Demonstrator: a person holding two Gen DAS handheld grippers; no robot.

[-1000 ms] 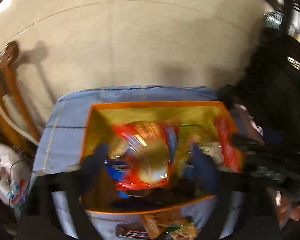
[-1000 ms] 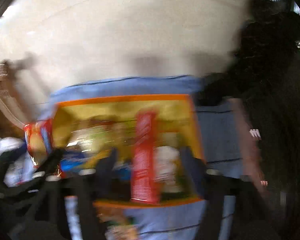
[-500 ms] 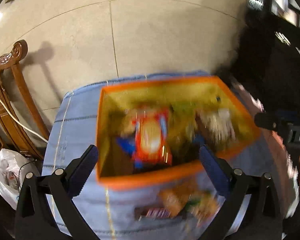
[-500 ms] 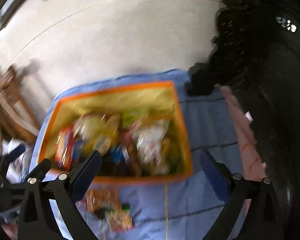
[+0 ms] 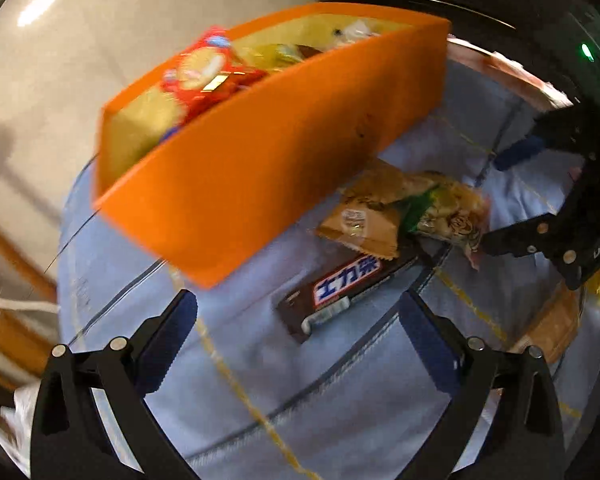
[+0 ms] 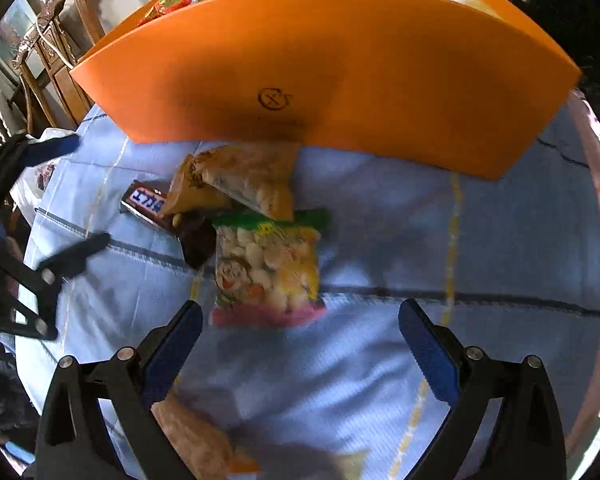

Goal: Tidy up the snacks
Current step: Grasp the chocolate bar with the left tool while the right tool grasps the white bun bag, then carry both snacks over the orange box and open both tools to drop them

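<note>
An orange box (image 5: 260, 140) stands on the blue tablecloth (image 5: 340, 392) with a red snack bag (image 5: 204, 72) and other packets inside. In front of its near wall (image 6: 340, 72) lie a brown chocolate bar (image 5: 340, 292), a tan packet (image 5: 364, 220) and a yellow-green packet (image 5: 448, 208). My left gripper (image 5: 296, 308) is open and low, just short of the chocolate bar. My right gripper (image 6: 300, 316) is open, just short of the yellow packet (image 6: 268, 268). The right wrist view also shows the tan packet (image 6: 240, 184), the chocolate bar (image 6: 146, 202) and the left gripper (image 6: 80, 196).
Another tan packet (image 6: 196, 440) lies under the right gripper's left finger. A carved wooden chair (image 6: 52, 40) stands beyond the table's left edge, with a white plastic bag (image 6: 32, 188) near it. The cloth to the right of the packets (image 6: 460, 248) is bare.
Both grippers let go of their snack packets over the box, opened, then dropped down and back to the loose snacks on the cloth in front of it.
</note>
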